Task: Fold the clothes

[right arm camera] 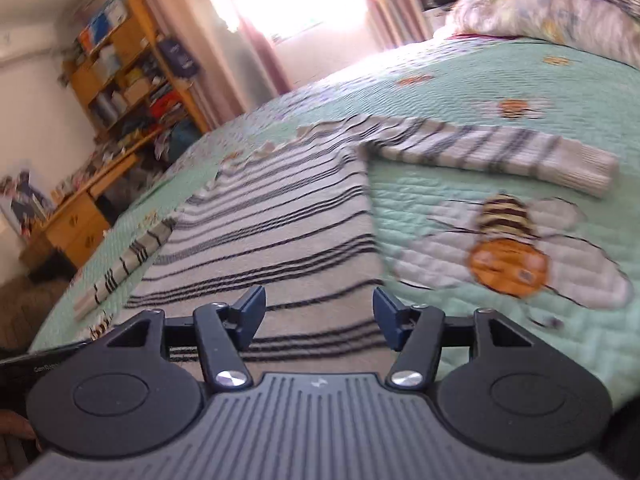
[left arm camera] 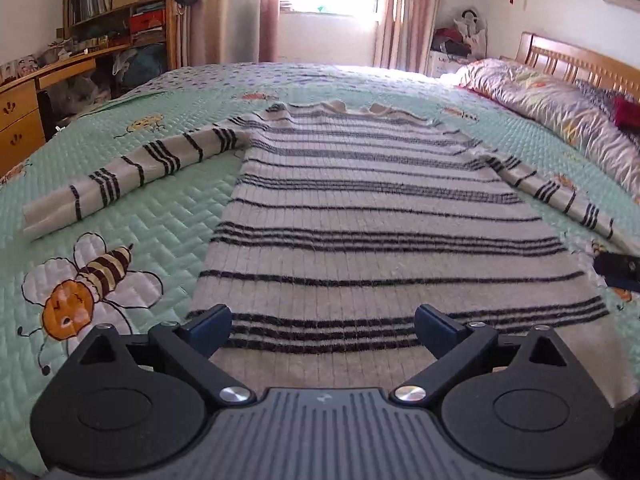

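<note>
Right wrist view motion-blurred; striped sweater (right arm camera: 272,216) hem hidden behind right gripper (right arm camera: 319,320); shelf contents (right arm camera: 128,76) indistinct.

A ribbed knit sweater (left arm camera: 384,216) lies on a quilted, softly sheened cloth bedspread (left arm camera: 160,216). At lower frame, the left gripper (left arm camera: 323,330) shows matt black plastic with polished metal screws; a glossy satin duvet (left arm camera: 560,112) sits upper right.

Open quilt (left arm camera: 132,216) either side of the flat sweater (left arm camera: 376,216); splayed sleeves (right arm camera: 500,152) crossing it, rumpled bedding (left arm camera: 560,120) heaped along the headboard side.
</note>
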`<state>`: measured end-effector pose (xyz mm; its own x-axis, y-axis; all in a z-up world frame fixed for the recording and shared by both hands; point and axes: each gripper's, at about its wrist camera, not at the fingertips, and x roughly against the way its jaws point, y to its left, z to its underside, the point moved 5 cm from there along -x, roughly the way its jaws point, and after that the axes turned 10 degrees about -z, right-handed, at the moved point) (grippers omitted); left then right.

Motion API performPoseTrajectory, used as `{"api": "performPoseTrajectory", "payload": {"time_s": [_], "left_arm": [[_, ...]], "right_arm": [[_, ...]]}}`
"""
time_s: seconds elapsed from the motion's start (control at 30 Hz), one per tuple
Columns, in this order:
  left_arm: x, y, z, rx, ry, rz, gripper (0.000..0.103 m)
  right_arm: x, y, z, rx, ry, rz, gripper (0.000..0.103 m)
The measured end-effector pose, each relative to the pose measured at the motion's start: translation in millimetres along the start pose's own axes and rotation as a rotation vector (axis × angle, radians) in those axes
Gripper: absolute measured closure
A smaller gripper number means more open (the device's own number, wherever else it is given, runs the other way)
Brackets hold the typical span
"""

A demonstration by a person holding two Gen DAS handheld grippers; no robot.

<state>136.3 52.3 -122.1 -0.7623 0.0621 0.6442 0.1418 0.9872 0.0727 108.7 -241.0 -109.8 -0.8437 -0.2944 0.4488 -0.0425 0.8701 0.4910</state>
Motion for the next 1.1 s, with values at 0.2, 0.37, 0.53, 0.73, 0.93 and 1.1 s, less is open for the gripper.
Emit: {"api": "performPoseTrajectory", "payload": {"time_s": [0.2,0.37,0.53,0.73,0.93,1.1], "left_arm": [[3,7,38,-0.035,0.041,-0.006,0.004],[37,16,22,-0.025,-0.082,0.030,0.005],[3,-8,-26,-0.074,-0.144,0.029,0.001],[-65,-6,-18,-0.039,-0.030,-0.036,0.002],[-62,-3,-6,-0.043,-0.110,-0.012,0.001],[-61,1,-5,-0.021,-0.126,0.013,0.001]], "right_arm": [[-27,-1,34,0.115,0.148,0.066,0.042],[14,14,49,0.206,0.099,0.072,0.042],[-13,48,4,0.332,-0.005,0.033,0.035],[-113,70,-65,0.446,-0.050,0.050,0.033],[-208,18,-103,0.432,0.068,0.127,0.030],[-137,-100,-103,-0.035,-0.028,0.223,0.031]]}}
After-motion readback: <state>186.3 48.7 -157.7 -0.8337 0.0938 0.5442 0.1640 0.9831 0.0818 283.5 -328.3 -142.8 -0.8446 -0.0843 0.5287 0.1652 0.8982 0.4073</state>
